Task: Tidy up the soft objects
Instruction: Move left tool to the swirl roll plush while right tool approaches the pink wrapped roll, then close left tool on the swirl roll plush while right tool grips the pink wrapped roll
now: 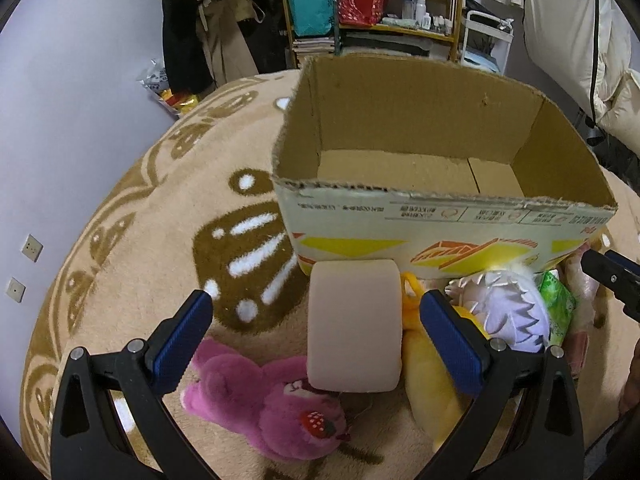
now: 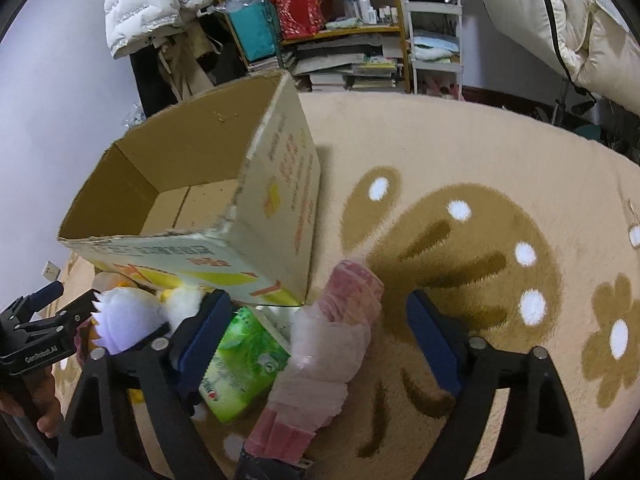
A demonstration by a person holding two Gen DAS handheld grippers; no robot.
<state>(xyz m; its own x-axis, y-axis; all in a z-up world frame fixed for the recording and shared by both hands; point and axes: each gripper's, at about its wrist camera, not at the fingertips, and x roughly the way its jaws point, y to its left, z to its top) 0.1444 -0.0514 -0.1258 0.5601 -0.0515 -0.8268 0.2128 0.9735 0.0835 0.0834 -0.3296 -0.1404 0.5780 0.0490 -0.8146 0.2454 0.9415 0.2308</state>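
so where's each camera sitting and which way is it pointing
Left wrist: rides the left gripper, open, looking forward and down at the beige sponge block, pink plush and cardboard box; the right gripper's tip shows at its right edge.
Right wrist: rides the right gripper, open, over the pink wrapped pack and green tissue pack; the left gripper and a hand show at its left.
Shared: the box, the white-and-lilac plush, the green pack, the patterned blanket.

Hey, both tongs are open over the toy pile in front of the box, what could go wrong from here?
1. The beige sponge block lies partly on the pink bear; the left tongs could pinch both.
2. The pink wrapped bundle between the right tongs looks loose and may slip or unroll.
3. The empty cardboard box may slide if bumped.
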